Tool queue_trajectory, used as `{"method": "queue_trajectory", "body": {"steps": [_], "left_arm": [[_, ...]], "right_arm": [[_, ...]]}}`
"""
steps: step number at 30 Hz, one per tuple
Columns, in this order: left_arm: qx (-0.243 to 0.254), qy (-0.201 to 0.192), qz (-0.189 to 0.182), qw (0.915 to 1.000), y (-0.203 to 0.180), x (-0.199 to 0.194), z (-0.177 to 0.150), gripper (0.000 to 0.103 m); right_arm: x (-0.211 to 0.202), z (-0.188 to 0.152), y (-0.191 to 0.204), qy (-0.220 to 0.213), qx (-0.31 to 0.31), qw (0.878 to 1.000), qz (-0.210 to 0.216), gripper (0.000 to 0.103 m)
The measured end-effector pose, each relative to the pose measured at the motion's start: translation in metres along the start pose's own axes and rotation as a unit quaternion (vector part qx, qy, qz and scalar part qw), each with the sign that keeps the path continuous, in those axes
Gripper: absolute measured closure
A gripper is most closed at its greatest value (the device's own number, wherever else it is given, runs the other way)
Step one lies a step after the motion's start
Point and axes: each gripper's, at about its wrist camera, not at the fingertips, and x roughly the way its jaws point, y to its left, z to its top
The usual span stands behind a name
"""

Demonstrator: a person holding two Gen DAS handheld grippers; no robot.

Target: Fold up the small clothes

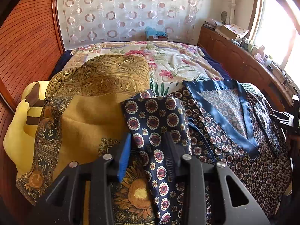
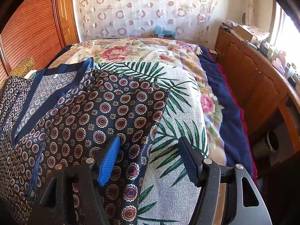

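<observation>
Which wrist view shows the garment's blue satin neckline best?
The left wrist view: the blue satin neckline shows as a full V with both bands. The right wrist view pushes the neckline to the left edge, foreshortened and partly cut off.

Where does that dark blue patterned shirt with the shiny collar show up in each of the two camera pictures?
Left wrist view: the shirt fills the lower right, collar open, one sleeve running down between the left gripper's jaws.
Right wrist view: the shirt fills the lower left, its sleeve edge between the right gripper's open jaws.
Shared landmark: the curtain with ring patterns.
</observation>
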Motion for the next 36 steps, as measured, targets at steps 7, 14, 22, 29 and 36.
{"method": "queue_trajectory", "body": {"steps": [7,14,22,29,36], "left_arm": [[-0.002,0.014,0.009,0.9999,0.001,0.013,0.005,0.069],[0.029,-0.016,0.011,0.9994,-0.01,-0.008,0.013,0.101],[-0.003,-0.054,0.058,0.9969,0.028,-0.029,0.028,0.101],[-0.004,-0.026,0.052,0.9983,0.032,-0.009,0.015,0.101],[-0.001,-0.028,0.041,0.9988,0.028,-0.006,0.015,0.101]], "right_arm": [[0.001,0.0,0.001,0.001,-0.002,1.0,0.003,0.034],[0.002,0.0,0.002,0.003,-0.007,1.0,0.006,0.03],[0.002,0.0,0.002,0.003,-0.007,1.0,0.006,0.029],[0.002,0.0,0.002,0.003,-0.007,1.0,0.006,0.029],[0.002,0.0,0.001,0.002,-0.005,1.0,0.008,0.029]]}}
